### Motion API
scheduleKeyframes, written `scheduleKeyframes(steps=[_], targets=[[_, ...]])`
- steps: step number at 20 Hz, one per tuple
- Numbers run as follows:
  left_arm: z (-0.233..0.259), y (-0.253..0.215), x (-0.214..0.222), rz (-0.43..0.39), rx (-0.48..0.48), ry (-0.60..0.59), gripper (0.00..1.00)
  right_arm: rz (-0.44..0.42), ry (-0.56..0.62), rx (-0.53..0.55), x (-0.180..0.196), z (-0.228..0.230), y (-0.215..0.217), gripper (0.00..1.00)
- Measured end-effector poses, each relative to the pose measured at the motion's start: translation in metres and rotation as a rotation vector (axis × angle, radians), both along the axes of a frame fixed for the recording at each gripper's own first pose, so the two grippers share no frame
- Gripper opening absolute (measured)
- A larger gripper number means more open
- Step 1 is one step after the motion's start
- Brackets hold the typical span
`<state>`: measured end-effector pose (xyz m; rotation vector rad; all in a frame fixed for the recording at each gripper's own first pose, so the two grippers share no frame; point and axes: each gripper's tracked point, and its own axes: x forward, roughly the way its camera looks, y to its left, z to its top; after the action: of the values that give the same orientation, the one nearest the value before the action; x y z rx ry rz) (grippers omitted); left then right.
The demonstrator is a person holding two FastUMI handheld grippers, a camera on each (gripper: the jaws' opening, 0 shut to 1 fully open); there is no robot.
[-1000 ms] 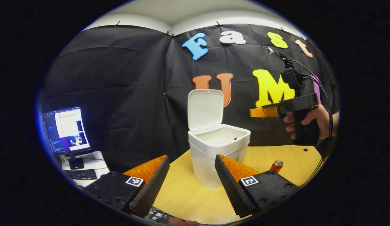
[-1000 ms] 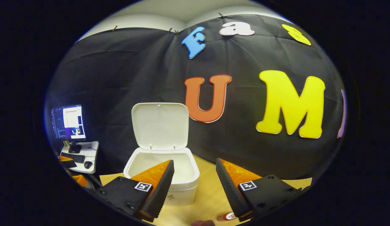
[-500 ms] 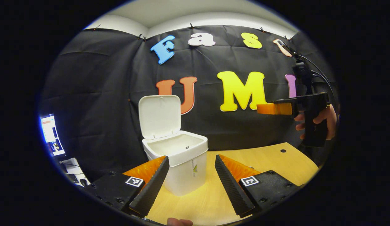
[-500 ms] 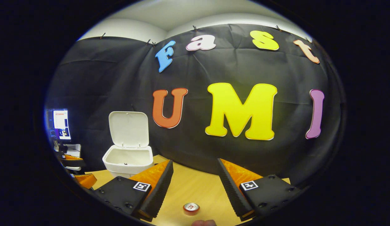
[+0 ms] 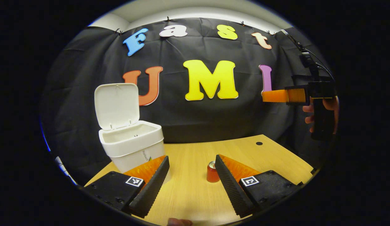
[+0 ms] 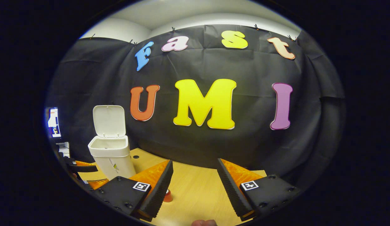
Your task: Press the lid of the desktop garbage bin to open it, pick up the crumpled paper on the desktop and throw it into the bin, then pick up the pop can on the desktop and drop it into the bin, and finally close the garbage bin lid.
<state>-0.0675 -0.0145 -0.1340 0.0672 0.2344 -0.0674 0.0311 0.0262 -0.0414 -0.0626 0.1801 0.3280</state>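
Both claws swung rightward; bin now sits at left.
Left claw [image 5: 190,182] open, pop can [image 5: 211,172] upright beside its right finger on tabletop [image 5: 245,150]. Right claw [image 6: 192,185] open. Bin [image 5: 132,147] lid [image 5: 117,105] raised; label unreadable.

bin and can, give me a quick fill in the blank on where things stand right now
1. The bin has its lid ____.
2. The can stands upright on the ____.
3. The left hand-held gripper is ____, holding nothing.
4. In the left gripper view, the can is to the ____ of the bin.

Missing words: open; table; open; right
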Motion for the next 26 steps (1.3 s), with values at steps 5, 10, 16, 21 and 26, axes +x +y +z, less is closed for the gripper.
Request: scheduleKeyframes(steps=[5, 10, 16, 21, 26], targets=[[-0.049, -0.03, 0.017, -0.055, 0.026, 0.064, 0.97, -0.078, 0.043, -0.037, -0.02, -0.016, -0.059, 0.89], [-0.097, -0.053, 0.041, -0.063, -0.003, 0.138, 0.97, -0.157, 0.069, -0.072, -0.033, -0.024, -0.108, 0.89], [-0.147, -0.063, 0.075, -0.041, -0.019, 0.192, 0.97, -0.214, 0.093, -0.116, -0.044, -0.032, -0.146, 0.89], [-0.178, -0.065, 0.095, -0.033, -0.02, 0.229, 0.97, -0.261, 0.134, -0.135, -0.046, -0.043, -0.161, 0.89], [-0.2, -0.065, 0.108, -0.024, -0.019, 0.261, 0.97, -0.275, 0.166, -0.149, -0.048, -0.054, -0.163, 0.89]])
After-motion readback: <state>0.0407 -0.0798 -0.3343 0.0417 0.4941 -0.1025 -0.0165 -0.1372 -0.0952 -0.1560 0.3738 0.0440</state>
